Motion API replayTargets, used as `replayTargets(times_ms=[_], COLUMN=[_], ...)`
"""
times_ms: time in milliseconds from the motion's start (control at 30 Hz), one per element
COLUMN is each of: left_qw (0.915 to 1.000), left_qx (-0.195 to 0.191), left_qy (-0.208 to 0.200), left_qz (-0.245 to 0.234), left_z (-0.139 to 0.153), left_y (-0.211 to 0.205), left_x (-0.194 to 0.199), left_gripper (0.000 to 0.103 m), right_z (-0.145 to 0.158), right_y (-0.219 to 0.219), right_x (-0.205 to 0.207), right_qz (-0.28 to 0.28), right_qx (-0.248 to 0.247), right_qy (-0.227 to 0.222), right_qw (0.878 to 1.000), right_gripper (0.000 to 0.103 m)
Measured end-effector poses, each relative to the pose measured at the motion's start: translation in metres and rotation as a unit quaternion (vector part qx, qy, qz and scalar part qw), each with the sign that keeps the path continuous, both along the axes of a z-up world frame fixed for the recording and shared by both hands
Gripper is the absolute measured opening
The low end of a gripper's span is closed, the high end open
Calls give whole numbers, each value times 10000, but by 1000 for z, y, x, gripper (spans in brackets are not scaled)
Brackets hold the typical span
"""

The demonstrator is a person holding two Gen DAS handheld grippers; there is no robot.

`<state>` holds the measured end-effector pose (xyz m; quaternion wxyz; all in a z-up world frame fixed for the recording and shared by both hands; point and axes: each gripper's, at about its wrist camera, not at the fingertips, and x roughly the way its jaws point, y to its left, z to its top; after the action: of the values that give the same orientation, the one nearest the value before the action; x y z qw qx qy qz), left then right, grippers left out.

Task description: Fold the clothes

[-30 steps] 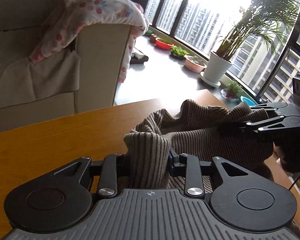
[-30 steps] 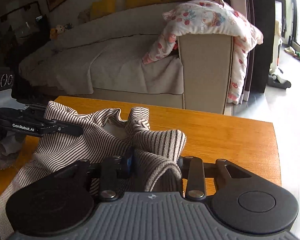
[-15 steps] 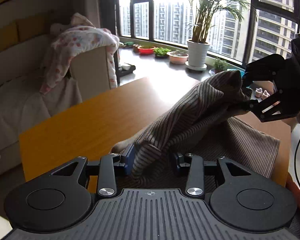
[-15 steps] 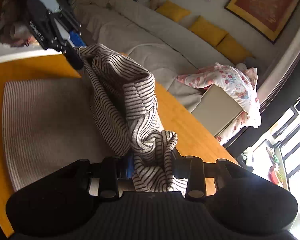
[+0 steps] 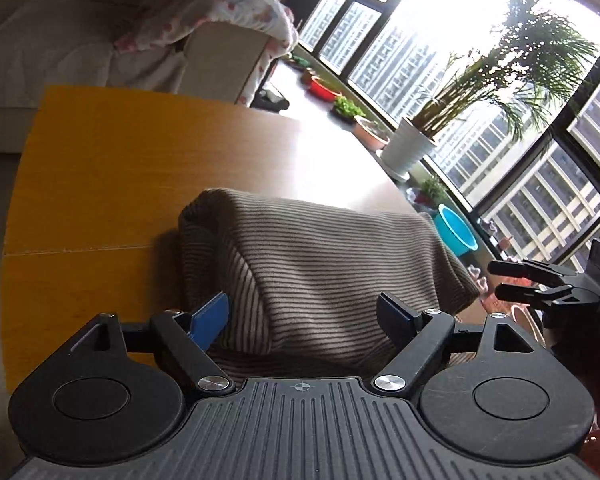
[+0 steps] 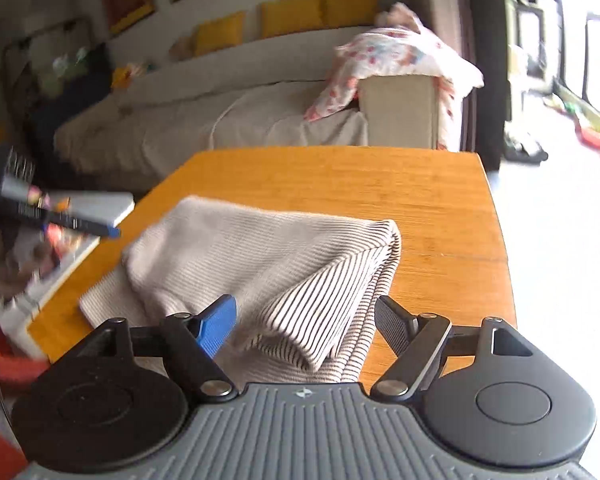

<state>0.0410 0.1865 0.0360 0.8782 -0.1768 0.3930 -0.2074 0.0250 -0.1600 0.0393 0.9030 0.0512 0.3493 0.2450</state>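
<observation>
Sofa (image 6: 228,120) is standing behind the table, a floral blanket (image 6: 396,60) draping over its armrest. Wooden table (image 6: 420,200) is carrying the striped garment (image 6: 268,264), which is lying folded over on itself in a thick stack near the table's near edge; in the left wrist view the same garment (image 5: 320,264) is sitting directly ahead of the fingers. Left gripper (image 5: 304,316) is holding its jaws wide apart, cloth lying between them ungripped. Right gripper (image 6: 304,320) is likewise spreading its jaws wide, straddling the folded edge without pinching it. Potted palm (image 5: 480,92) is standing by the window.
</observation>
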Motion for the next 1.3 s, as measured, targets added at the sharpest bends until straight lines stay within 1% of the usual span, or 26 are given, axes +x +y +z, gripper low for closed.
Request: replayTargets(times_ms=[33, 67, 133, 167, 200, 233, 300, 333, 367, 400, 433, 467, 500, 567, 700, 800, 867, 900, 933, 967, 1000, 1033, 1100, 1167, 1233, 1300], left_qw=[10000, 9999, 9997, 9993, 9990, 9987, 9972, 9960, 9950, 9940, 9933, 9927, 9930, 9943, 9969, 9946, 9947, 9947, 9944, 9940, 9940, 9941, 9937, 9928, 9917, 9907], left_qx=[25, 49, 113, 186, 261, 345, 579, 711, 798, 872, 902, 918, 865, 694, 385, 734, 828, 873, 919, 954, 944, 953, 980, 1005, 1017, 980], left_qy=[54, 108, 196, 238, 255, 147, -73, -179, -250, -300, -331, -355, -345, -373, -484, -627, -445, -313, -180, -72, -87, -104, -159, -304, -544, -798], left_qz=[34, 68, 135, 201, 271, 358, 472, 507, 540, 589, 648, 700, 721, 718, 496, 394, 417, 453, 489, 523, 538, 514, 511, 569, 571, 503], left_z=[-6, -12, -22, -27, -32, -33, -35, -35, -34, -32, -30, -26, -21, -5, 22, 21, 6, -4, -13, -22, -25, -22, -14, 0, 15, 28], left_y=[-5, -9, -17, -20, -23, -25, -31, -34, -37, -38, -37, -35, -31, -22, -16, -24, -28, -29, -30, -31, -31, -30, -28, -26, -28, -34], left_x=[6, 12, 21, 23, 25, 26, 31, 35, 42, 50, 56, 62, 64, 60, 24, -1, -8, -8, -9, -10, -12, -14, -17, -21, -28, -34], left_gripper=[86, 86, 87, 87, 84, 81, 62, 58, 52, 48, 44, 36, 30, 26, 25, 25, 26, 26, 27, 29, 31, 32, 39, 42, 52, 59], right_z=[-7, -16, -38, -48, -53, -59, -61, -60, -58, -57, -55, -52, -47, -39, -36, -34, -48, -57, -65, -68, -64, -59, -50, -41, -32, -23], right_y=[-1, 1, 12, 20, 29, 38, 50, 54, 58, 61, 63, 64, 63, 60, 56, 53, 55, 55, 56, 57, 57, 57, 58, 58, 59, 60], right_x=[9, 16, 24, 26, 27, 28, 31, 40, 49, 59, 68, 76, 81, 87, 73, 62, 65, 67, 69, 70, 68, 65, 61, 56, 52, 47], right_qz=[-189, -276, -251, -184, -101, -18, 123, 34, -56, -138, -209, -255, -259, -240, 15, 206, 220, 243, 266, 283, 292, 300, 318, 335, 352, 370], right_qx=[191, 262, 168, 37, -145, -327, -531, -503, -475, -475, -519, -510, -420, -257, -94, 29, -119, -225, -332, -397, -398, -398, -400, -401, -402, -403], right_qy=[110, 207, 421, 438, 307, 176, -129, -166, -203, -256, -333, -373, -353, -321, -316, -312, -238, -283, -327, -380, -447, -513, -647, -781, -914, -1047], right_qw=[9996, 9991, 9987, 9989, 9994, 9993, 9984, 9986, 9986, 9984, 9979, 9977, 9982, 9989, 9995, 9993, 9994, 9991, 9986, 9981, 9978, 9974, 9966, 9956, 9944, 9930], right_gripper=[77, 77, 76, 73, 62, 58, 45, 40, 37, 32, 30, 27, 24, 23, 23, 23, 24, 28, 35, 36, 44, 60, 74, 82, 95, 101])
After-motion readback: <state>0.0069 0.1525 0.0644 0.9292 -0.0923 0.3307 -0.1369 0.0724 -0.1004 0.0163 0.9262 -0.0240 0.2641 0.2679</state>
